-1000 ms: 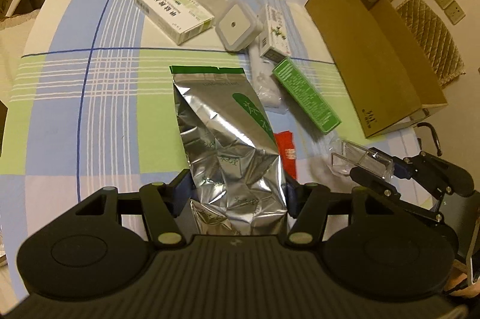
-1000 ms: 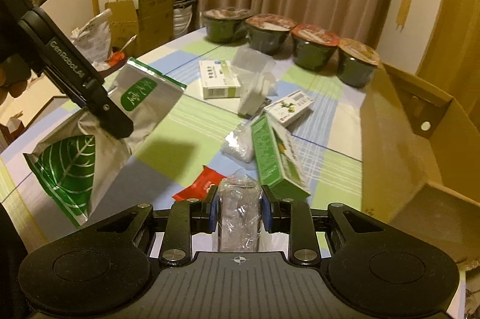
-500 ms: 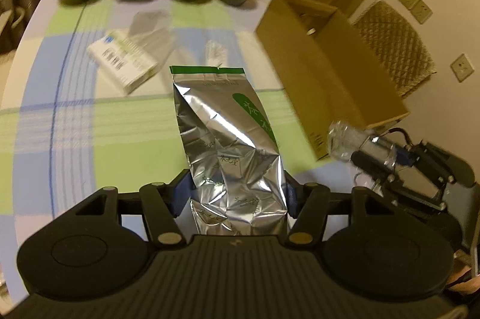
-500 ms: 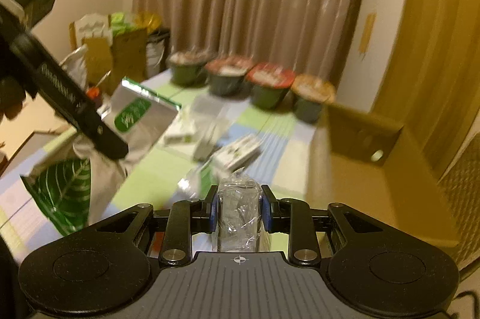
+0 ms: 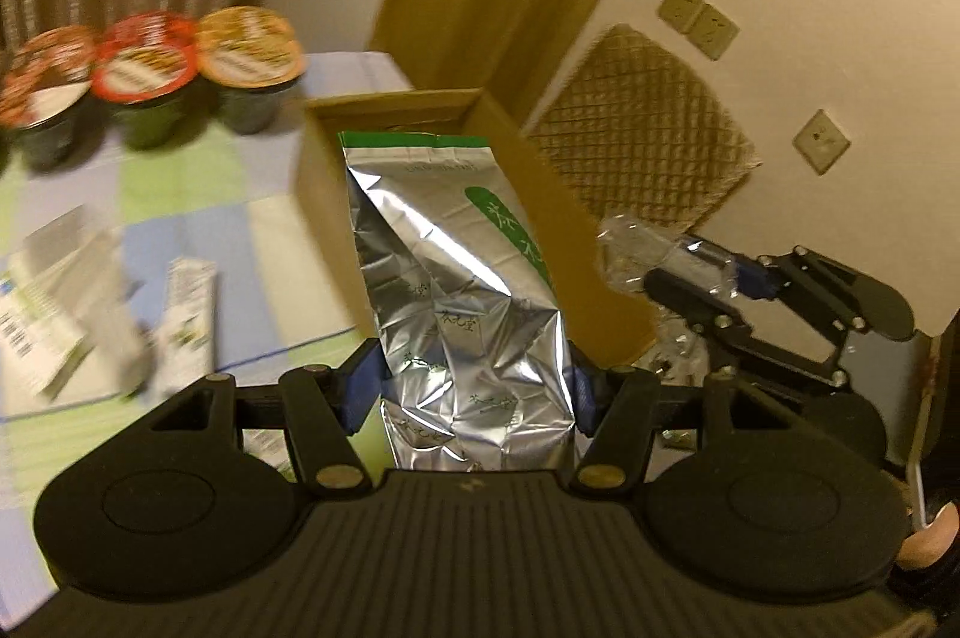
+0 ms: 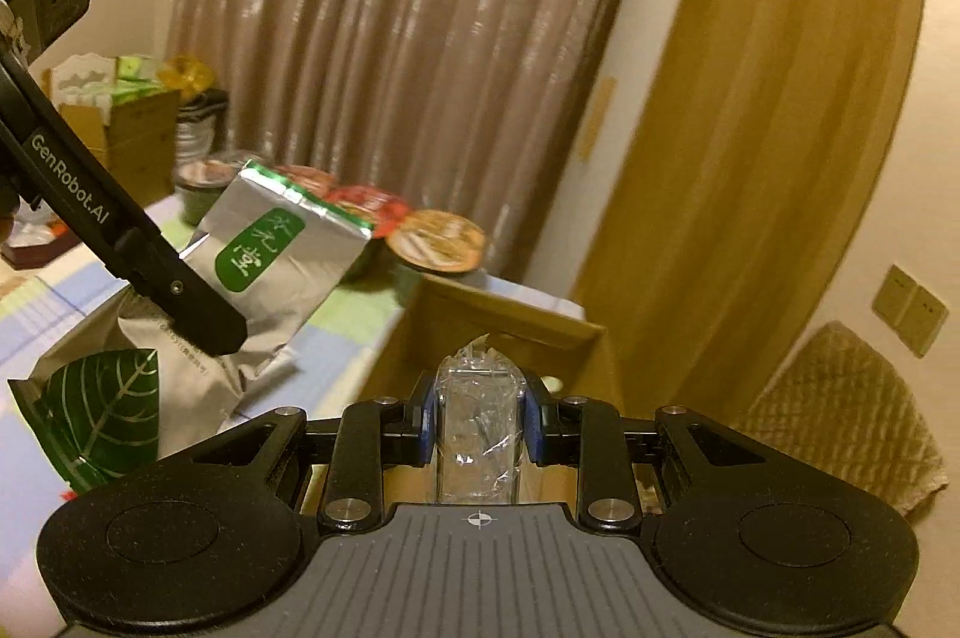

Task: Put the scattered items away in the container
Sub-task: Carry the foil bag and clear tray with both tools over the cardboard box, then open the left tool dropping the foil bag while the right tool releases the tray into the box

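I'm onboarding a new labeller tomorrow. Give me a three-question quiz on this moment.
1. True or false: the left gripper is shut on the silver foil bag.
2. What does the right gripper hold? A clear plastic packet, B noodle cup, C green box.
3. Which container stands right ahead of both grippers?

Key: 1 true. 2 A, the clear plastic packet. 3 the cardboard box.

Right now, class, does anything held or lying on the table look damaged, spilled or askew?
Nothing is spilled. The silver foil pouch in the left gripper is creased and crumpled low down. The clear plastic packet in the right gripper is wrinkled. Small boxes lie scattered at angles on the table.
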